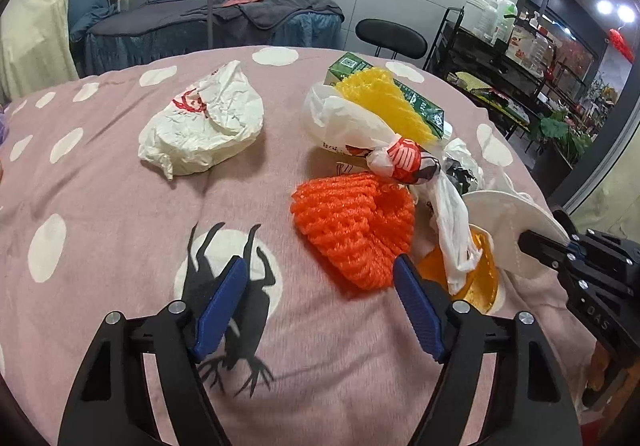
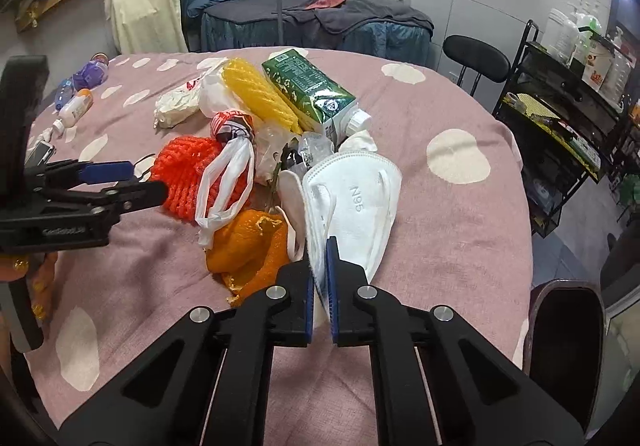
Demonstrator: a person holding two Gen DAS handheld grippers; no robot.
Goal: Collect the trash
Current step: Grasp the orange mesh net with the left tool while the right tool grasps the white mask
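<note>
Right gripper (image 2: pixel 319 278), lower centre of the right wrist view, was pinched tight on the near edge of the white folded N95 face mask (image 2: pixel 354 205), mask lying on the pink polka-dot fleece cloth (image 2: pixel 460 246) at the right edge of the trash pile. Left gripper (image 1: pixel 320 302) sat lower centre in the left wrist view, jaws spread with nothing between them, just short of the orange foam fruit net (image 1: pixel 354 230), pads not touching it.

Risks: pinch on the mask was only at the thin edge, so it could slip out on lift; its ear loops might drag the orange peel (image 2: pixel 252 246) or the knotted white plastic bag (image 2: pixel 228 173) along. Left jaws closing low could catch the fleece instead of the net.

Writing: "N95" embossed on the mask; green and white drink carton (image 2: pixel 310 91) had print and a QR code, too small to read; crumpled white bag (image 1: pixel 202 121), upper left, carried a red logo, unreadable
</note>
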